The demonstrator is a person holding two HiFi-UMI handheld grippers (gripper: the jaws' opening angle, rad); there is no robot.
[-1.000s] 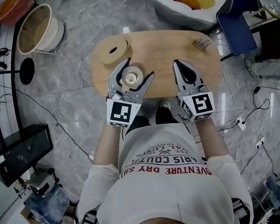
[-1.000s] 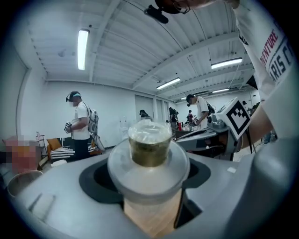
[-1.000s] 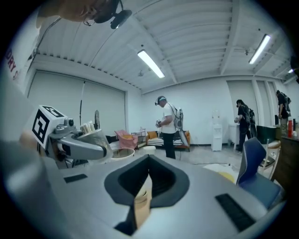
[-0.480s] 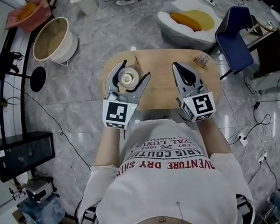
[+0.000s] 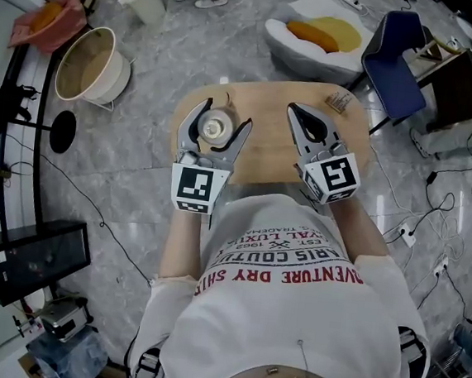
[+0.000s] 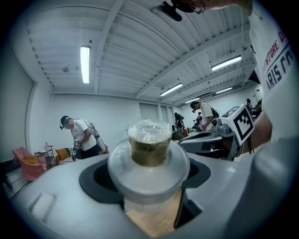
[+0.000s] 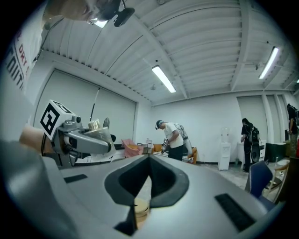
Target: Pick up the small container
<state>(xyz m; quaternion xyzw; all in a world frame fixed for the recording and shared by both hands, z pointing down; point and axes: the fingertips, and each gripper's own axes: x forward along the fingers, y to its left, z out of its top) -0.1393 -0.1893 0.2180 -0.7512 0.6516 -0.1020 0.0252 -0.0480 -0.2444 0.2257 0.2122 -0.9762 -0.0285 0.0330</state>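
Oval wooden table (image 5: 269, 150) on grey marble floor, right below us. Nearest - left gripper (image 5: 224, 118) clamped wide on small container (image 5: 218, 127), a clear lidded tub, upright between jaws. Right gripper (image 5: 298, 113) alongside, jaws together, nothing in them. Versus a second ago we see table smaller and shifted under container - grip same, so we judge tub lifted clear of tabletop, pick-up basically done. Farther off: blue chair (image 5: 394, 54), round basket (image 5: 86, 66).
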